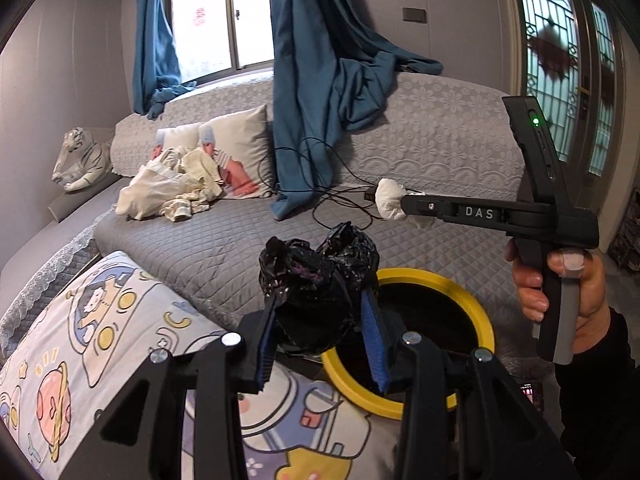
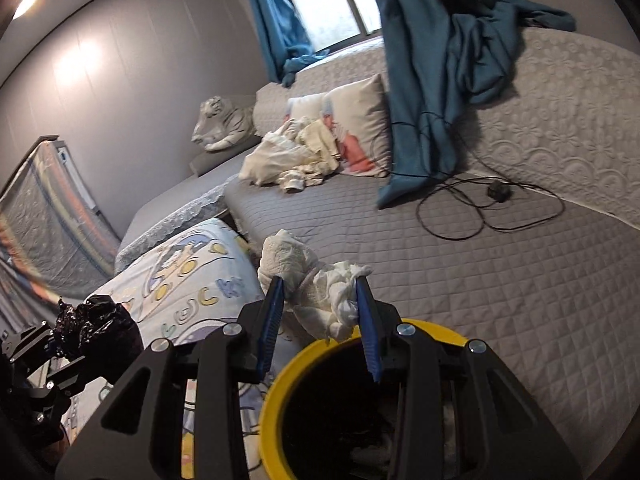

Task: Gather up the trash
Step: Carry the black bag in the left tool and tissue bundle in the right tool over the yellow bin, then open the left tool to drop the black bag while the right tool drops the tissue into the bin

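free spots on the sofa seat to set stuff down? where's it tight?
Free: quilted seat between the black cable and yellow bin. Crowded: clothes pile by the pillows, curtain trailing onto the seat, cartoon cushion beside the bin.

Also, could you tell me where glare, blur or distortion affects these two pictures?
Left wrist view: window blown out white, sofa back bowed by the fisheye. Right wrist view: lamp glare on the wall, yellow bin rim and left edge smeared.

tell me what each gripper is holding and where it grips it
Left gripper pinches a crumpled black bag by its lower sides. Right gripper pinches a wadded white tissue across its middle.
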The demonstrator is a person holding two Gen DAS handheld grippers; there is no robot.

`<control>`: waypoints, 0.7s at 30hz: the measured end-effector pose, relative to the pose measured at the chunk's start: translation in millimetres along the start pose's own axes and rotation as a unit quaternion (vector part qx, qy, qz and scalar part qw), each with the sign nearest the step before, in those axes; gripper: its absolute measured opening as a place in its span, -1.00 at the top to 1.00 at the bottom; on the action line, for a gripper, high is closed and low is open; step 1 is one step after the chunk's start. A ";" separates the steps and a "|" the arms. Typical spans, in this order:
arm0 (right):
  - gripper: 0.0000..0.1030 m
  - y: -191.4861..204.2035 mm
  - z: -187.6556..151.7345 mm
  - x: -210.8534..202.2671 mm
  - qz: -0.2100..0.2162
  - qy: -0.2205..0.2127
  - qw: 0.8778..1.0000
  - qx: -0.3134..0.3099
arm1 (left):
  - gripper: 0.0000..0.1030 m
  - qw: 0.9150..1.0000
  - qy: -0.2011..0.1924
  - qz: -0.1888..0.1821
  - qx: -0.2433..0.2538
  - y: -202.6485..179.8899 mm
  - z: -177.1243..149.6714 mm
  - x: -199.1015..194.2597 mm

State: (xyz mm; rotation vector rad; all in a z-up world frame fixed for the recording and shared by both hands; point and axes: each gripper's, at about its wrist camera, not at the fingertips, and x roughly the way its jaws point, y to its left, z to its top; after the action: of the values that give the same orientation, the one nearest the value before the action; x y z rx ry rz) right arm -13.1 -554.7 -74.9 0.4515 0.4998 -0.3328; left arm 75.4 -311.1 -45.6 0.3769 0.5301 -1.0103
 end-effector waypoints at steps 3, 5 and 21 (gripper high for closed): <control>0.33 -15.1 -7.4 -5.6 -0.012 0.001 1.000 0.015 | 0.31 1.000 0.010 -0.016 0.005 -12.3 0.2 10.2; 0.33 -25.6 -14.2 -7.1 -0.022 0.005 0.999 0.024 | 0.31 0.999 0.018 -0.036 0.006 -19.8 -0.4 20.6; 0.28 -61.5 -50.2 24.8 -0.071 0.068 0.993 0.067 | 0.28 0.985 0.109 -0.122 -0.061 -38.5 -24.0 128.4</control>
State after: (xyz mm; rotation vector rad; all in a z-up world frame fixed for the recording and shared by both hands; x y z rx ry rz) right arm -37.0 -587.3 -147.7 0.5726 0.6472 -0.4755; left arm 90.4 -406.4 -141.6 0.3199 0.8482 -1.1731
